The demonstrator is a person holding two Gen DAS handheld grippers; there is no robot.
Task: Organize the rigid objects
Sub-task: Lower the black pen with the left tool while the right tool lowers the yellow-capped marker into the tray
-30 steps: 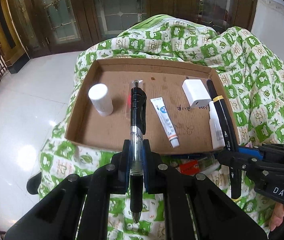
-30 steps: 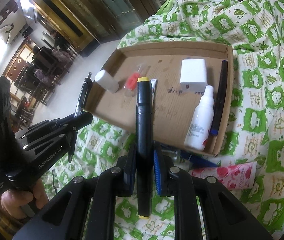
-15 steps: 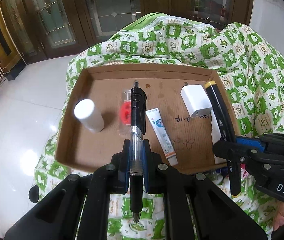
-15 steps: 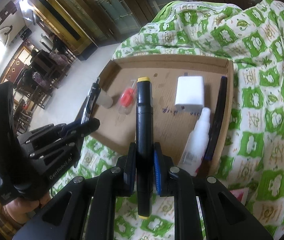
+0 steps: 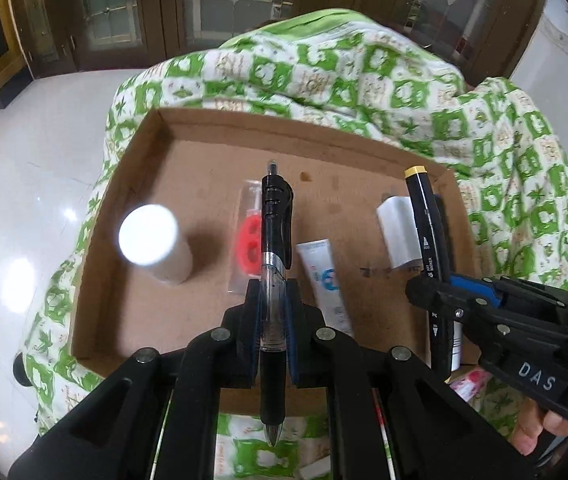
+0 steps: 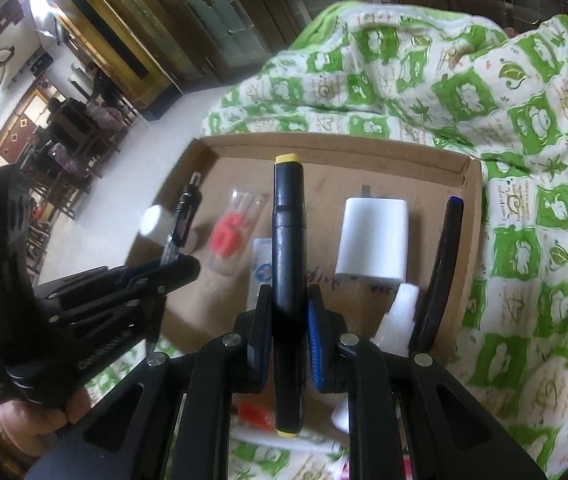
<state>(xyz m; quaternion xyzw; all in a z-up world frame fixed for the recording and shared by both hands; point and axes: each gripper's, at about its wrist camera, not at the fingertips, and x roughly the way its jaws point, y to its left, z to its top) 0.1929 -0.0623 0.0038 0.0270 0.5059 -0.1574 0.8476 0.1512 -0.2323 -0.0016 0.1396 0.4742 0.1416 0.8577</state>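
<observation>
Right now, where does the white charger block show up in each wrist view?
Left wrist: the white charger block lies right of centre in the cardboard tray, partly hidden behind the yellow-capped marker.
Right wrist: the block lies just right of centre, beside the marker in the right gripper.
Shared landmark: the red item in a clear packet.

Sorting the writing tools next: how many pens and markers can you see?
3: a pen in the left gripper, a marker in the right gripper, and a dark pen along the tray's right wall. Others may be hidden.
</observation>
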